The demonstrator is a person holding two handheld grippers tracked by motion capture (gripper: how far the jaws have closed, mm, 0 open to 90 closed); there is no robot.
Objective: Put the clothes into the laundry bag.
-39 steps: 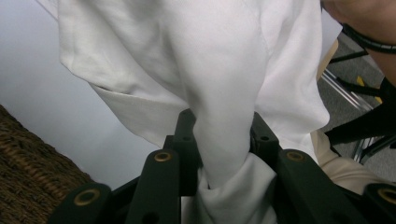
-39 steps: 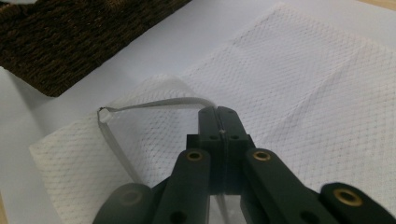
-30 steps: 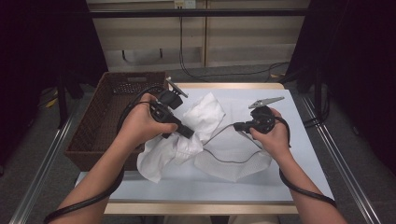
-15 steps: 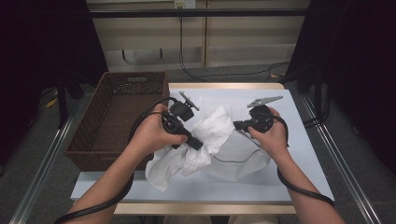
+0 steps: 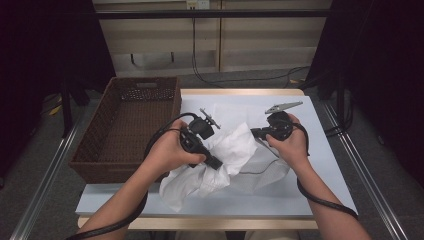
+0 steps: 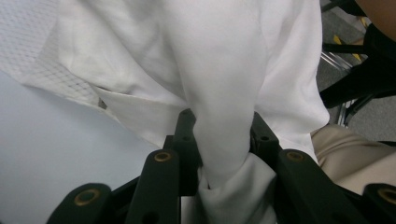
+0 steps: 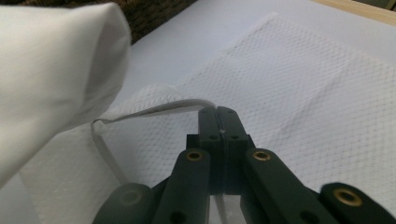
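Two tongs grip one white cloth (image 5: 235, 150): the left gripper (image 6: 219, 140) pinches a thick bunched fold, the right gripper (image 7: 219, 122) clamps a thin edge beside it.

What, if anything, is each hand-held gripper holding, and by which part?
The left hand-held gripper clamps a bunched fold of the white garment. The right hand-held gripper pinches its thin white strap.

It looked like a lab recording bay: black curtains (image 5: 45, 45) hung around, metal floor rails (image 5: 372, 185) flanked the pale blue tabletop (image 5: 310, 150), cables (image 5: 210, 75) trailed behind.
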